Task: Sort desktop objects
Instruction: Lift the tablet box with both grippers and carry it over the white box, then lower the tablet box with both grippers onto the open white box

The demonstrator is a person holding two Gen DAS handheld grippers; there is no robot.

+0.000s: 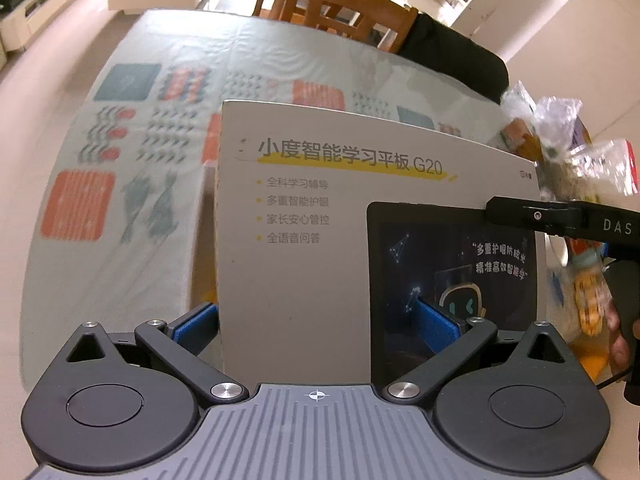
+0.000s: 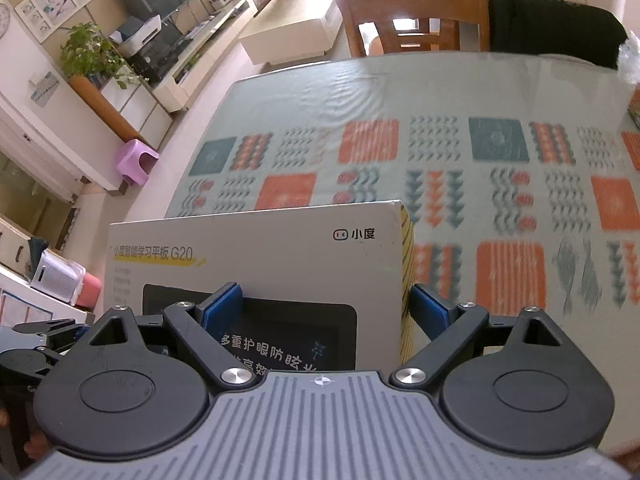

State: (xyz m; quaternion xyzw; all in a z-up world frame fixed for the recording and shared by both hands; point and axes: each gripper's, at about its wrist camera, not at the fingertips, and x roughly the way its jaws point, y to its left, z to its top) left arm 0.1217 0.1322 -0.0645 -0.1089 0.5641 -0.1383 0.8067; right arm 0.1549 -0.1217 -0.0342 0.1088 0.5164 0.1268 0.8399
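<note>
A flat white tablet box (image 1: 312,240) with Chinese print and a picture of a dark tablet fills the middle of the left wrist view. My left gripper (image 1: 316,320) straddles its near edge, one blue pad under the box's left side and one lying on top of it. In the right wrist view the same box (image 2: 280,248) sits between the blue pads of my right gripper (image 2: 324,308), at the box's right corner. The right gripper also shows in the left wrist view (image 1: 532,216), at the box's right edge. Both grippers are clamped on the box, which looks lifted off the patterned tablecloth (image 2: 480,160).
Crinkled clear plastic bags and snack packets (image 1: 568,148) lie on the table to the right of the box. Wooden chairs (image 1: 336,4) stand at the far edge, one draped in black cloth (image 1: 452,56). The table's left edge drops to the floor, where a purple stool (image 2: 136,160) stands.
</note>
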